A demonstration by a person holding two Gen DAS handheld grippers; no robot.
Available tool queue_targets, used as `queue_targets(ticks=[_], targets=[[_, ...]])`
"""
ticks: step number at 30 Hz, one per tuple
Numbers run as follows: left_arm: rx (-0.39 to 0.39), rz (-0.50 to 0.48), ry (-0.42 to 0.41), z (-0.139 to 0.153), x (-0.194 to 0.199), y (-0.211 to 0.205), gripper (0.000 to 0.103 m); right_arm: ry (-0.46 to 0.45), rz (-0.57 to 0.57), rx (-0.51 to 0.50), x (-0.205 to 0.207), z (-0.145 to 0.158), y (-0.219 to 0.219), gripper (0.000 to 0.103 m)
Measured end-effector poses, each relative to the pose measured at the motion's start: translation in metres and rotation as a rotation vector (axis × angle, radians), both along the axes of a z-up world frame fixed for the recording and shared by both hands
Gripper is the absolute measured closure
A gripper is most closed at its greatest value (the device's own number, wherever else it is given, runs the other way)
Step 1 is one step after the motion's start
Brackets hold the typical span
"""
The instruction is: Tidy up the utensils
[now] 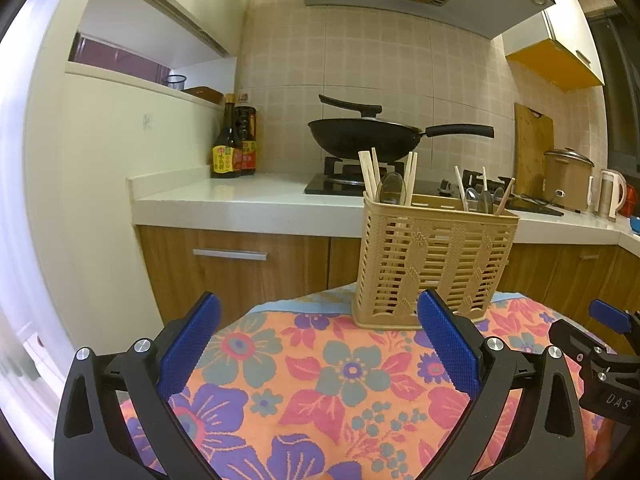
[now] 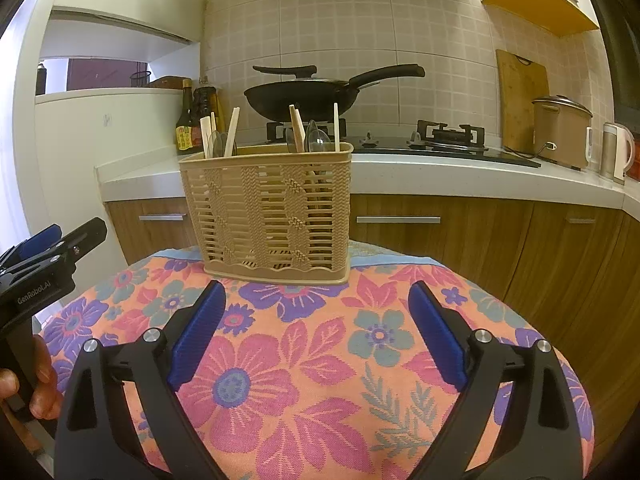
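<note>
A tan slotted utensil basket (image 1: 436, 264) (image 2: 268, 208) stands upright at the far edge of a table under a floral cloth (image 1: 320, 384) (image 2: 320, 364). Wooden chopsticks (image 1: 366, 172) (image 2: 232, 132) and clear plastic spoons (image 1: 391, 188) (image 2: 318, 140) stick up from both ends of it. My left gripper (image 1: 320, 300) is open above the cloth, short of the basket, with nothing between its blue pads. My right gripper (image 2: 316, 286) is also open and empty, just in front of the basket. Each gripper shows at the edge of the other's view.
Behind the table runs a white kitchen counter (image 1: 240, 200) with wooden cabinets below. On it are sauce bottles (image 1: 234, 140), a black wok (image 1: 364, 136) on a gas hob, a cutting board (image 2: 520, 104), a rice cooker (image 2: 560, 132) and a kettle (image 2: 616, 152). A hand (image 2: 40, 380) holds the left gripper's handle.
</note>
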State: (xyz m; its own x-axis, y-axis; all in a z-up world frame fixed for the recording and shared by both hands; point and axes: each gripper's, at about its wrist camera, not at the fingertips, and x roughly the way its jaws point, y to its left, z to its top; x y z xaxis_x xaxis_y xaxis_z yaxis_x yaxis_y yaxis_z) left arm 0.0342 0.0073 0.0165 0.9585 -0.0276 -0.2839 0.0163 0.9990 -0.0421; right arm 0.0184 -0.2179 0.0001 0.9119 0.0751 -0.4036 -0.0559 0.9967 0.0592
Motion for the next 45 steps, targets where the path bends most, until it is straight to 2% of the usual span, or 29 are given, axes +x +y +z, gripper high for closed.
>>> queue_targets(ticks=[45], targets=[[-0.007,0.021,0.026,-0.0019,0.0018,0.0031,0.008,0.023,0.007,-0.005,0.0049,-0.0035,-0.0021,0.009]])
